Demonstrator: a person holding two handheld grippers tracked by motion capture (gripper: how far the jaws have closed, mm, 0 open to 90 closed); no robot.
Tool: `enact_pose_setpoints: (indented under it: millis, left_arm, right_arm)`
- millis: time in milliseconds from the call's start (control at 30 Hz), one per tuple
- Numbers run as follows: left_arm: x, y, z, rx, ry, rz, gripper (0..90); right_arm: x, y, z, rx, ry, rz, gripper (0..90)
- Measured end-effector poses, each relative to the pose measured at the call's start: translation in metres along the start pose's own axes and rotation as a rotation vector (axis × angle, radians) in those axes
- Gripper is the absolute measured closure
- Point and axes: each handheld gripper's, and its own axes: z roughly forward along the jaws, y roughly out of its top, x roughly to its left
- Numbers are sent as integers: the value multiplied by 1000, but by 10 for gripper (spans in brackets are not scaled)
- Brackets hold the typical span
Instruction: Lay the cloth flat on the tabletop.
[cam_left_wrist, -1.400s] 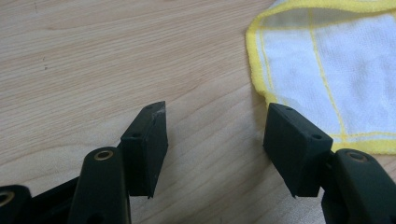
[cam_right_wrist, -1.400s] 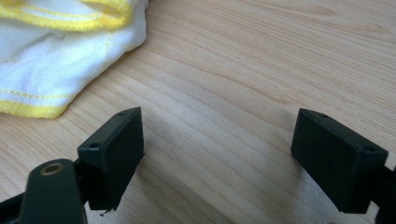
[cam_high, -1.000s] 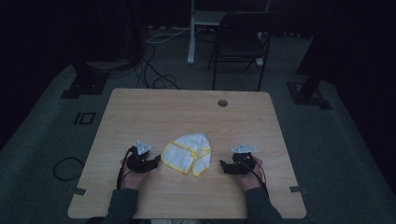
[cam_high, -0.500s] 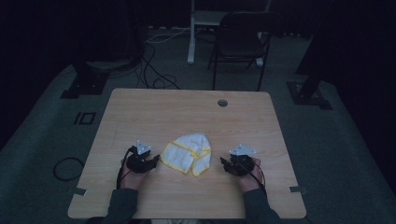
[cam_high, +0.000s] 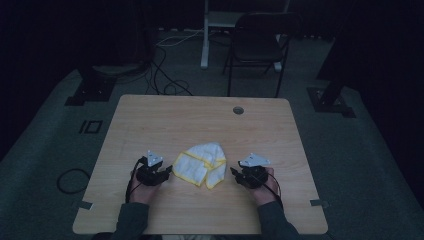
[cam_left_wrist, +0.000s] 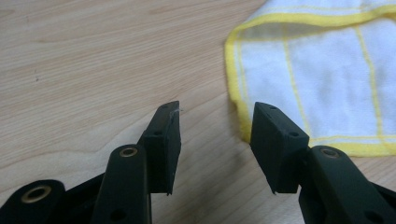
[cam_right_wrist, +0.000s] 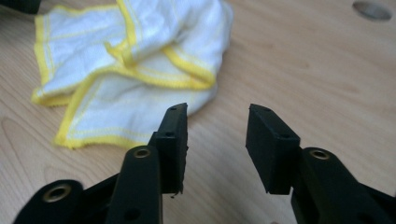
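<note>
A white cloth with yellow edging (cam_high: 202, 164) lies crumpled and partly folded near the table's front middle. My left gripper (cam_high: 167, 171) rests on the table just left of it, jaws open and empty, with the cloth's edge (cam_left_wrist: 327, 74) close ahead of its right jaw. My right gripper (cam_high: 234, 173) is just right of the cloth and a little above the wood. Its jaws have just been closing but still stand apart with nothing between them; the cloth (cam_right_wrist: 135, 70) lies ahead to their left.
The wooden table (cam_high: 200, 115) has a round cable hole (cam_high: 238, 110) near its far edge. Behind the table stand a dark chair (cam_high: 260, 45) and a white stand (cam_high: 210, 35); cables lie on the floor (cam_high: 160, 75).
The right gripper has lifted slightly and edged over near the cloth's right side. The left gripper and the cloth have stayed put.
</note>
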Motion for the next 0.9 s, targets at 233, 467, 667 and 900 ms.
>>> enact_pose_setpoints:
  millis: [233, 467, 667, 900]
  left_arm:
    - [-6, 2, -5, -24, -14, 15, 546]
    - [-10, 4, -13, -55, -31, 16, 550]
    - [-17, 7, -13, -59, -60, 35, 566]
    - [-26, 7, -9, -52, -87, 59, 584]
  right_arm:
    - [7, 9, 0, -42, 9, -14, 655]
    - [13, 13, 2, -44, 22, -28, 667]
    - [19, 18, 6, -50, 26, -36, 645]
    - [25, 23, 12, -51, 38, -46, 643]
